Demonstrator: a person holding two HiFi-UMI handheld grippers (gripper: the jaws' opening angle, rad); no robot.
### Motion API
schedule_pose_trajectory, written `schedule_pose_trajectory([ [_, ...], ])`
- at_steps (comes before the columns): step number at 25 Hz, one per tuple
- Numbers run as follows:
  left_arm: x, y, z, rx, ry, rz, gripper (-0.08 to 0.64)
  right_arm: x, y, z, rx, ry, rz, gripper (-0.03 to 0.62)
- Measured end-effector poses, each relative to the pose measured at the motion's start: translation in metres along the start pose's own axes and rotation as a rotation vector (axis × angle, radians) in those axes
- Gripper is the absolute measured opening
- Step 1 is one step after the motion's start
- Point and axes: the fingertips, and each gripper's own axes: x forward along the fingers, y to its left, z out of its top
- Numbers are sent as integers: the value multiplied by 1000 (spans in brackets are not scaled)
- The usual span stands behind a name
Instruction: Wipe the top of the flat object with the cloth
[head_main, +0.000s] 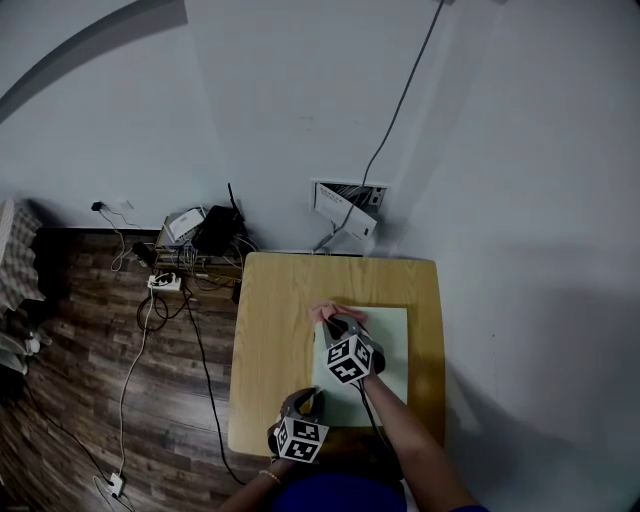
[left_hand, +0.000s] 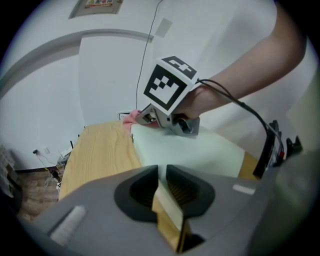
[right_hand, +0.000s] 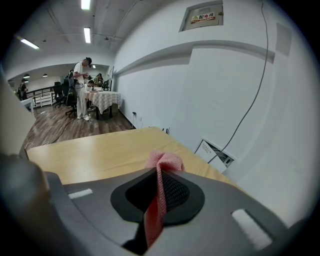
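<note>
A pale green flat board (head_main: 390, 340) lies on the right half of a wooden table (head_main: 270, 330). My right gripper (head_main: 335, 322) rests on the board's far left corner, shut on a pink cloth (head_main: 322, 312). The right gripper view shows the cloth (right_hand: 165, 161) pinched between the jaws and bunched past their tips. My left gripper (head_main: 308, 402) sits at the table's near edge by the board's near left corner. The left gripper view shows its jaws (left_hand: 162, 172) closed on a thin pale and tan edge that runs on into the board (left_hand: 200, 150). The right gripper (left_hand: 145, 116) and cloth (left_hand: 131, 118) lie beyond.
The table stands against a white wall. On the wooden floor to the left lie a router and tangled cables (head_main: 190, 250). A white panel (head_main: 345, 210) leans at the wall behind the table. A black cable (left_hand: 250, 112) trails from the right gripper. A person (right_hand: 82, 87) stands far off.
</note>
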Motion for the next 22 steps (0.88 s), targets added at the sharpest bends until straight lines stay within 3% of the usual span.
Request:
schedule_pose_trajectory([
  [22,0,-4,1,60,22,36,38,-28,-51,-51,79,91,-99,14],
])
